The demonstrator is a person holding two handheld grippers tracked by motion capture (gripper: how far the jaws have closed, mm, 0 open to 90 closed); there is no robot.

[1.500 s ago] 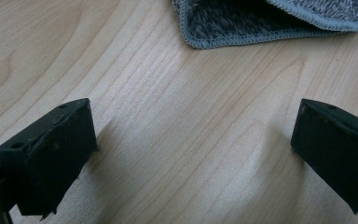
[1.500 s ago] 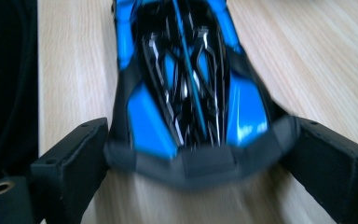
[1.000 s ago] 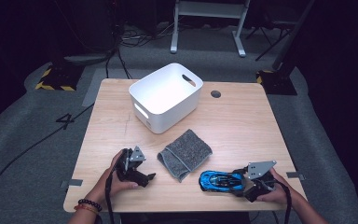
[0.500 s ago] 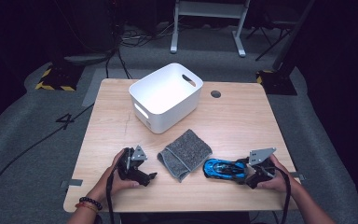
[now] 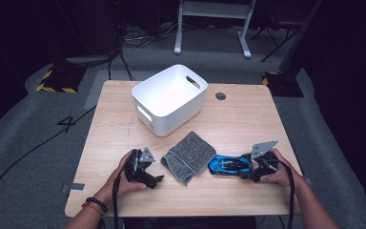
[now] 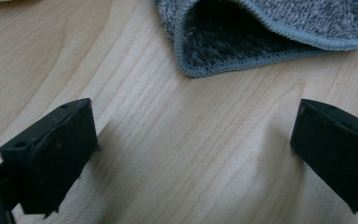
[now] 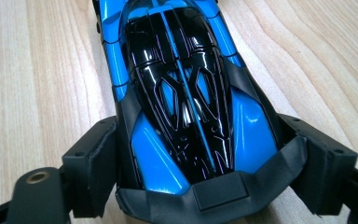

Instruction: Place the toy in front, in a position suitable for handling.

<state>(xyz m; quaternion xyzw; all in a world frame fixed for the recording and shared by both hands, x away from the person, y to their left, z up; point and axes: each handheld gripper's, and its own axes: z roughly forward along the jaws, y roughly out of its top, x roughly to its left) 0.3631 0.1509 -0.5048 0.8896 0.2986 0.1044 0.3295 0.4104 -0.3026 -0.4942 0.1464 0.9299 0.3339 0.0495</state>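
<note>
gripping the rear of the blue toy car on the table, the right gripper has its jaws closed on both flanks. just left lies the grey cloth. the left gripper, jaws wide but just narrowing, holds nothing.

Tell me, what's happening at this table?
A person holds a two-jaw gripper in each hand. The right gripper has its jaws closed on the rear of a blue toy car on the wooden table. The left gripper rests open just short of a folded grey cloth. A white bin stands behind them.
</note>
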